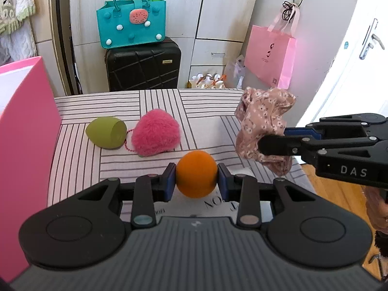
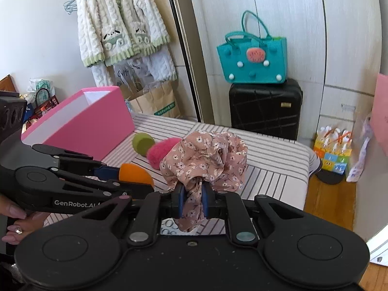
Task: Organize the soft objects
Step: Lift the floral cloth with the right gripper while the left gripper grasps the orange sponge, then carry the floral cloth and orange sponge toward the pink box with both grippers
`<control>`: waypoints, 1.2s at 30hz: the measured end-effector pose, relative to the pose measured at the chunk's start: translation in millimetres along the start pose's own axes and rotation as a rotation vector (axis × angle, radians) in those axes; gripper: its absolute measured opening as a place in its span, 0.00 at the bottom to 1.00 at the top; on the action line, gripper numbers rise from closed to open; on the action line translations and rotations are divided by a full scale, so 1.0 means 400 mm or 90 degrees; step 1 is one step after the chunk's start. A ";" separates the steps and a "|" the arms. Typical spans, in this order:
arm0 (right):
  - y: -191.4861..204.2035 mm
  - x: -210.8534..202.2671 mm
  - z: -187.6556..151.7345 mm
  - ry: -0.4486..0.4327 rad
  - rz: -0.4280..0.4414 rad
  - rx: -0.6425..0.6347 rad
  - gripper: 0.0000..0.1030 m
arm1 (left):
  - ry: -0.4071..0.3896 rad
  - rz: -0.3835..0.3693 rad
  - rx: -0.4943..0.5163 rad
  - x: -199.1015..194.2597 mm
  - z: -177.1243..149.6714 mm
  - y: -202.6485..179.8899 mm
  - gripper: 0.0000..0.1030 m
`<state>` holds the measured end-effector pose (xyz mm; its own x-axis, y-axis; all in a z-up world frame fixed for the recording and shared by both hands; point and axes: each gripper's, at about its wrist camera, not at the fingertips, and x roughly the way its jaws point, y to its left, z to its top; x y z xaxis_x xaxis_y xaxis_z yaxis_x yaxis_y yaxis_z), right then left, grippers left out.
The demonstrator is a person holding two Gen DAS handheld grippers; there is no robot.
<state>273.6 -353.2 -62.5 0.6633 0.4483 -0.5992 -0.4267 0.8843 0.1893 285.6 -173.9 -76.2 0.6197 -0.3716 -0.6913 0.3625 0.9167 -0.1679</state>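
The left gripper [image 1: 196,180] grasps an orange ball [image 1: 196,173] above the striped table [image 1: 206,104], near its front edge. The right gripper [image 2: 192,200] clenches a floral scrunchie [image 2: 206,157] aloft by the right edge. A pink box [image 2: 97,118] flanks the left.

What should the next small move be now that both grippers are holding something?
Probably carry the left gripper, shut on the orange ball, leftward toward the open pink box. The box stands open on that gripper's side. The right gripper is shut on the floral scrunchie, and could follow. The green sponge and pink fluffy pouch lie on the striped surface.
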 end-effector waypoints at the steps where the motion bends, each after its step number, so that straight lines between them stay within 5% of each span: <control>1: 0.008 -0.008 0.001 -0.004 -0.003 -0.004 0.17 | 0.000 -0.002 -0.001 -0.009 -0.001 0.001 0.33; 10: 0.077 -0.060 -0.005 0.000 -0.001 0.006 0.17 | -0.002 -0.019 0.010 -0.096 -0.018 0.009 0.33; 22: 0.167 -0.111 -0.016 0.108 0.046 0.033 0.17 | 0.056 -0.065 0.030 -0.219 -0.059 0.034 0.33; 36: 0.336 -0.174 0.009 0.176 0.117 -0.038 0.17 | 0.093 -0.126 0.040 -0.399 -0.088 0.087 0.33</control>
<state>172.2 -264.9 7.4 0.3837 0.5408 -0.7485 -0.5650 0.7786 0.2730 174.9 -77.6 3.5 0.4264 -0.5135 -0.7446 0.5121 0.8156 -0.2692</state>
